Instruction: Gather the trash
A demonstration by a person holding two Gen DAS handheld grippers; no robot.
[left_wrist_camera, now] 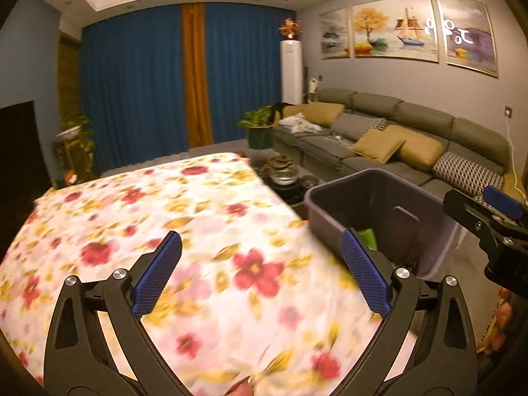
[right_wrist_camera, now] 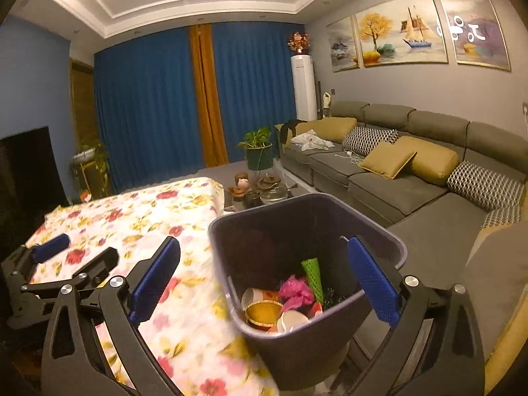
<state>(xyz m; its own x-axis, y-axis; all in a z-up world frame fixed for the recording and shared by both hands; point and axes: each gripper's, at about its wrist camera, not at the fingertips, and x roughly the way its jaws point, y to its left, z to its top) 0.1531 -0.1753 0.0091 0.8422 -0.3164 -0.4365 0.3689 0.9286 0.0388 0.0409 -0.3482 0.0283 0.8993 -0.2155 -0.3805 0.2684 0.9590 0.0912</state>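
Across the floral-clothed bench point(right_wrist_camera: 138, 217), left to right, entered as seen:

1. Left claw point(left_wrist_camera: 260, 274): spread wide, nothing between its blue pads point(left_wrist_camera: 158, 275). It hangs above the cloth, which shows blurred in the left wrist view. No loose litter can be made out on the cloth in either view, though the blur hides fine detail.

2. Bench cloth: white with red and yellow flowers, covering the whole top. Its right edge lies against or just beside the bin; which one cannot be told.

3. Bin point(right_wrist_camera: 389, 244): dark, open-topped, standing at the bench's right edge. Contents visible in the right wrist view: paper cups point(right_wrist_camera: 260, 307), a pink crumpled wad point(right_wrist_camera: 295, 292), a green ribbed cone point(right_wrist_camera: 312, 275). The trash therefore lies inside the bin, low down.

4. Right claw point(right_wrist_camera: 264, 283): spread wide, pinching nothing, held above the bin's mouth.

5. Background, right: grey sofa point(right_wrist_camera: 412, 198) with mustard and patterned cushions; low glass table with teaware beyond the bench.

Judgement of step: collection appears near its close, with items deposited and both claws empty. The next move calls for a check of the cloth for any remaining piece; if one is found, a claw must come down over it, press together, and carry it rightward over the rim.
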